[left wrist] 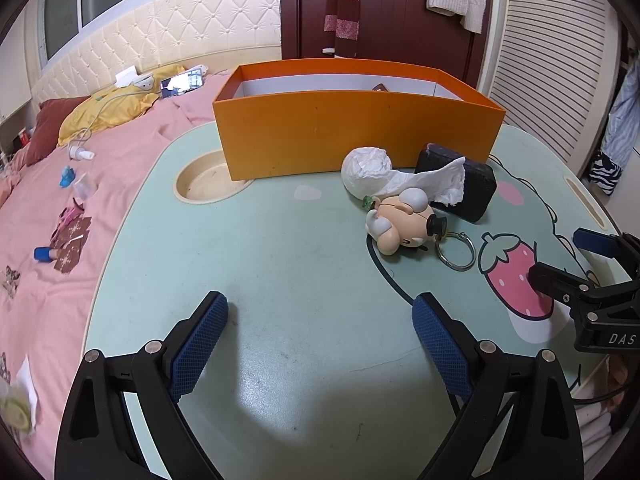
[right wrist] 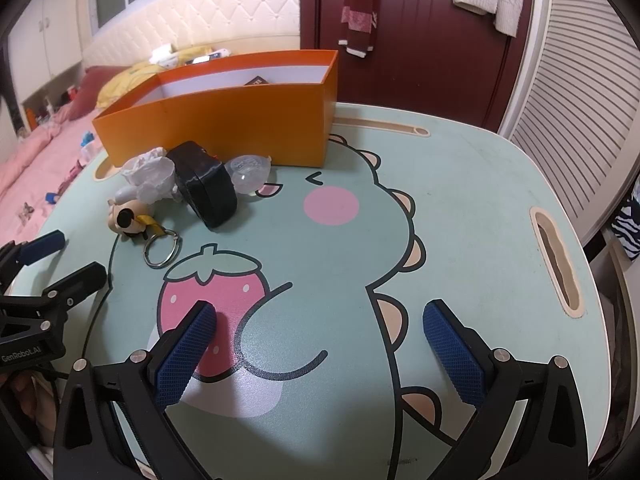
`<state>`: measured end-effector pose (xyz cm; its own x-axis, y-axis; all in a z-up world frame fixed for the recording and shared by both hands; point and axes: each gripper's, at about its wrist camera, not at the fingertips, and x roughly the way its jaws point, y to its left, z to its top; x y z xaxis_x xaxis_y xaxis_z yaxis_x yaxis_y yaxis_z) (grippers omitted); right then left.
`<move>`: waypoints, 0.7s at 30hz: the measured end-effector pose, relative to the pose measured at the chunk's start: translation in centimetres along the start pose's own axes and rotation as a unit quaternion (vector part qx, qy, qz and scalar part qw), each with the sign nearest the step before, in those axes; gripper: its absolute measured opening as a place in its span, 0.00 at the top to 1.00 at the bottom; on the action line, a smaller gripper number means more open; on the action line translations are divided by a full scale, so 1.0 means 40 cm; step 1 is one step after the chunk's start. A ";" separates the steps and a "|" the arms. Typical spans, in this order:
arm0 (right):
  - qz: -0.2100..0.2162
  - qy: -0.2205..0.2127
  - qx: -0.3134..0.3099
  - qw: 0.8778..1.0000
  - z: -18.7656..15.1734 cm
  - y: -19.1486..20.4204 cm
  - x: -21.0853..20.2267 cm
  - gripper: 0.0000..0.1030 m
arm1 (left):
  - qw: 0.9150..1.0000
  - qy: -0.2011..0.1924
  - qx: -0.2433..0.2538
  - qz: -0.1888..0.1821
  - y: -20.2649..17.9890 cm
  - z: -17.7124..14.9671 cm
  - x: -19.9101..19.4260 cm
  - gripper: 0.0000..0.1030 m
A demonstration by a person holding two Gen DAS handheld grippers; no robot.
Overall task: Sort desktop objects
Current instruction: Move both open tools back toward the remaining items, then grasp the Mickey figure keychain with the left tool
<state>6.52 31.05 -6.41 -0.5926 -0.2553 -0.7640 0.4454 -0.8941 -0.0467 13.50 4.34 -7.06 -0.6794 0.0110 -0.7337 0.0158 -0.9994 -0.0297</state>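
Observation:
An orange box (left wrist: 356,136) (right wrist: 224,124) stands at the far side of the green lap table (left wrist: 260,264) (right wrist: 460,208), with a dark item partly showing inside. In front of it lie a crumpled white tissue (left wrist: 366,170) (right wrist: 150,174), a black case (left wrist: 476,196) (right wrist: 210,192), a cartoon-head keychain (left wrist: 400,220) (right wrist: 128,218) with a metal ring (left wrist: 456,250) (right wrist: 162,248), and a clear plastic piece (right wrist: 250,172). My left gripper (left wrist: 320,344) (right wrist: 60,256) stands open over bare tabletop, short of the keychain. My right gripper (right wrist: 320,348) (left wrist: 560,258) is open over the strawberry print, nothing between its fingers.
The table sits on a bed with a pink sheet (left wrist: 100,168), strewn with small items, a phone (left wrist: 182,80) and a yellow pillow (left wrist: 104,110). A round cup recess (left wrist: 204,182) lies left of the box, and a slot (right wrist: 556,256) runs along the table's right edge.

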 end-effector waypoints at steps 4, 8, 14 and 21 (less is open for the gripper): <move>0.000 0.000 0.000 1.000 -0.001 0.001 0.000 0.00 | 1.000 0.000 0.000 -0.001 0.002 -0.001 0.000 0.09; 0.000 0.000 0.000 1.000 0.000 0.002 0.000 0.00 | 1.000 0.001 0.001 0.000 0.002 -0.002 0.000 0.09; 0.005 -0.005 -0.004 1.000 -0.003 0.000 0.000 0.00 | 1.000 0.004 0.003 -0.016 0.003 0.009 -0.005 0.09; 0.012 -0.012 -0.011 1.000 -0.005 -0.003 -0.002 0.00 | 0.999 -0.008 0.016 -0.030 -0.018 0.062 -0.009 0.09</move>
<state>6.66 31.26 -6.46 -0.5973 -0.2849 -0.7497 0.4740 -0.8794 -0.0434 11.92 4.96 -5.10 -0.6907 0.0704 -0.7197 -0.0485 -0.9975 -0.0510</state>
